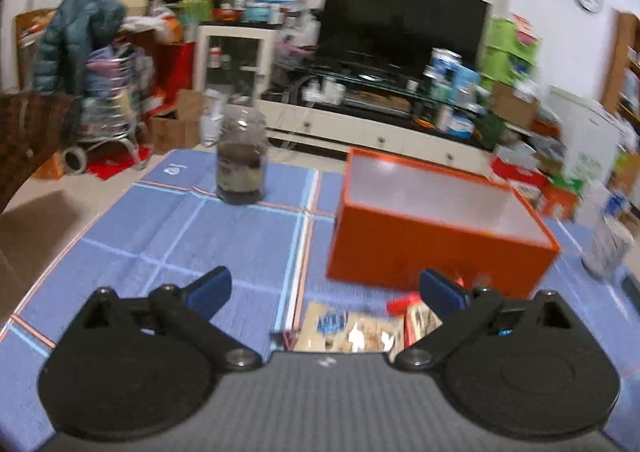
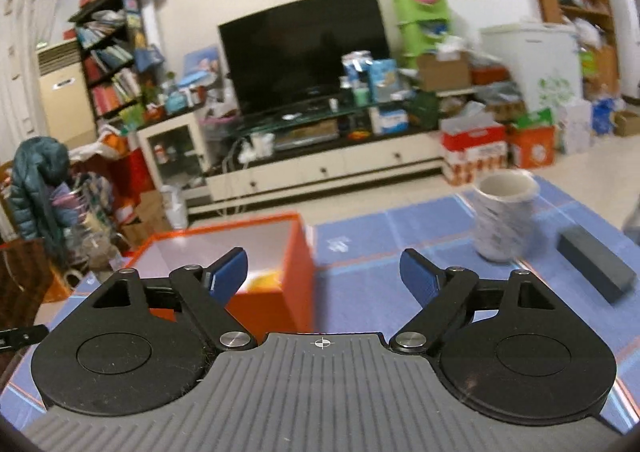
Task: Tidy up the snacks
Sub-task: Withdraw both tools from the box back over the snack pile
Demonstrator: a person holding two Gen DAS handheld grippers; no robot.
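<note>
An open orange box (image 1: pixel 420 248) with a pale inside stands on the blue checked cloth, right of centre in the left wrist view. Snack packets (image 1: pixel 360 330) lie on the cloth just in front of it, low between my left gripper's fingers. My left gripper (image 1: pixel 326 290) is open and holds nothing. In the right wrist view the orange box (image 2: pixel 276 272) sits left of centre, with something yellow showing at its near corner behind the left finger. My right gripper (image 2: pixel 324 272) is open and empty above the cloth, right of the box.
A dark-filled glass jar (image 1: pixel 241 163) stands at the far left of the cloth. A patterned white cup (image 2: pixel 506 217) and a dark grey block (image 2: pixel 596 266) sit to the right. Beyond the table are a TV stand, cartons and a cluttered trolley.
</note>
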